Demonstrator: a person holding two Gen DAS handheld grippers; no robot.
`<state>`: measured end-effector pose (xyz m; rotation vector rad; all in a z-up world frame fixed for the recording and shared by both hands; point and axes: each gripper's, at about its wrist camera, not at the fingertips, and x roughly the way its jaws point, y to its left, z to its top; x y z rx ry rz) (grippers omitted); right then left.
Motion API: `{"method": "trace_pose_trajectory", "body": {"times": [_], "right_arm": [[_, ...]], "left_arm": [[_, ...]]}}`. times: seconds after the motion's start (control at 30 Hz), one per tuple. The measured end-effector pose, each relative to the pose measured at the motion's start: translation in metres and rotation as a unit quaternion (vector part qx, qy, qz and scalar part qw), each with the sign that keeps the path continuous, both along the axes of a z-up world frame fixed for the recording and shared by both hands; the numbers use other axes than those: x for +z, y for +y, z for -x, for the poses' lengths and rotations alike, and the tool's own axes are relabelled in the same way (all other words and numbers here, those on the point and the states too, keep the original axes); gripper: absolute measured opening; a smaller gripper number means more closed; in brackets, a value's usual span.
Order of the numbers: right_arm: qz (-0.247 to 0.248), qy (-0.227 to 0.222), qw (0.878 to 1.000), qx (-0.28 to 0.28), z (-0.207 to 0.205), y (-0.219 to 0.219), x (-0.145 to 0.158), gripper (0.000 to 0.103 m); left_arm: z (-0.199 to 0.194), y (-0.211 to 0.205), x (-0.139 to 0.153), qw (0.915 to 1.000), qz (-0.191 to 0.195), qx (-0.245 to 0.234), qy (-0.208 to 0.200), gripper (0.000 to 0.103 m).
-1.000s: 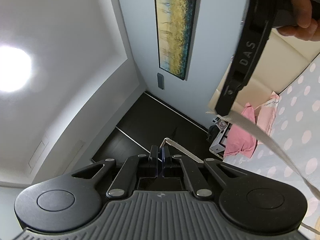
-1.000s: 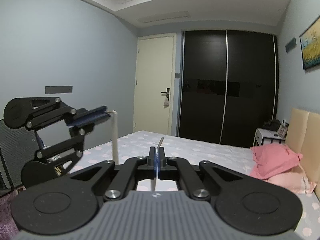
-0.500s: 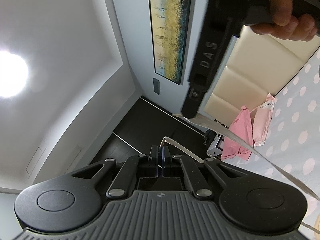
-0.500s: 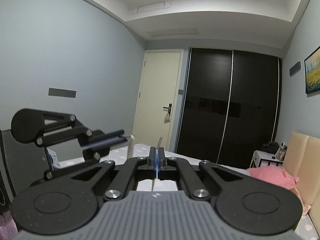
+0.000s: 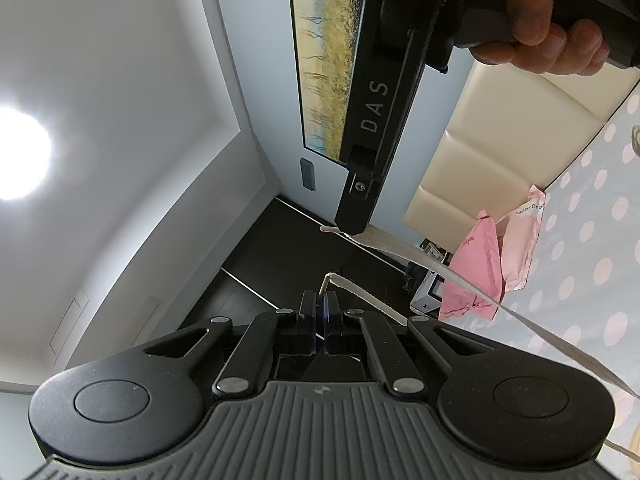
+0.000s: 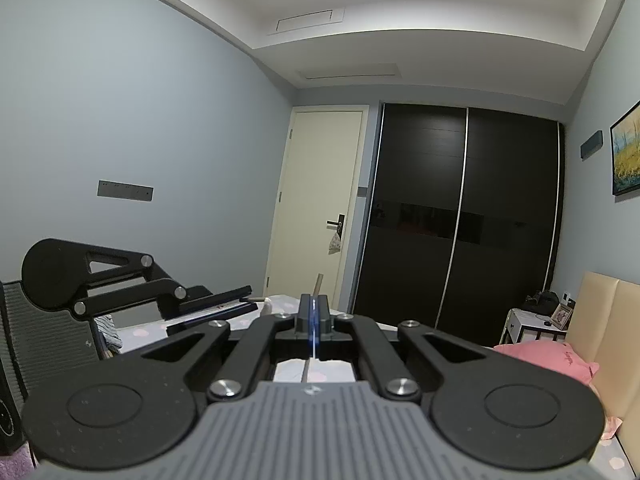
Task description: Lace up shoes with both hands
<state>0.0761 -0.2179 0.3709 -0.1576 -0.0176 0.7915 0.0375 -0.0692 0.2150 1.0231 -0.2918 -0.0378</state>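
Note:
Both ends of a flat beige shoelace are held up in the air; the shoe is out of view. In the left wrist view my left gripper (image 5: 320, 300) is shut on one lace end (image 5: 352, 286), whose tip pokes out above the pads. Above it my right gripper (image 5: 351, 229), side-on and held by a hand (image 5: 540, 20), is shut on the other lace end (image 5: 460, 276), which slants down to the right. In the right wrist view my right gripper (image 6: 315, 302) pinches the lace with its tip (image 6: 318, 282) sticking up. My left gripper (image 6: 249, 299) lies to its left.
A bed with a polka-dot sheet (image 5: 592, 240), pink pillows (image 5: 476, 264) and a cream headboard (image 5: 500, 140) lies to the right. A black wardrobe (image 6: 460, 220), a door (image 6: 316, 208), a nightstand (image 6: 528, 324) and a mesh chair (image 6: 48, 344) stand around the room.
In the left wrist view the right gripper has shifted left with its lace end. The right wrist view has tilted up, so the bed and the left gripper sit lower in it.

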Motion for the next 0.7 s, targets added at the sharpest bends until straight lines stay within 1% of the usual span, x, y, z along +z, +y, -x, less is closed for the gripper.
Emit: {"method": "trace_pose_trajectory", "body": {"times": [0.17, 0.23, 0.33, 0.43, 0.57, 0.7], "right_arm": [[0.001, 0.005, 1.000, 0.000, -0.007, -0.001, -0.002, 0.001], [0.003, 0.009, 1.000, -0.003, -0.009, -0.004, -0.007, 0.001], [0.015, 0.023, 0.999, -0.016, -0.017, -0.010, -0.023, 0.001], [0.037, 0.046, 0.998, -0.036, -0.028, -0.018, -0.048, 0.001], [0.067, 0.086, 0.992, -0.057, -0.049, -0.029, -0.088, 0.001], [0.097, 0.136, 0.984, -0.065, -0.076, -0.030, -0.134, 0.001]], "left_arm": [[-0.002, 0.005, -0.008, 0.9999, -0.008, 0.011, 0.011, 0.001], [-0.005, 0.014, -0.016, 0.9994, -0.011, 0.024, 0.024, 0.001], [-0.009, 0.034, -0.032, 0.9975, -0.017, 0.052, 0.046, 0.001], [-0.015, 0.059, -0.052, 0.9932, -0.021, 0.088, 0.072, 0.001], [-0.025, 0.094, -0.081, 0.9844, -0.020, 0.133, 0.114, 0.001], [-0.034, 0.114, -0.123, 0.9727, -0.040, 0.150, 0.172, 0.001]]}}
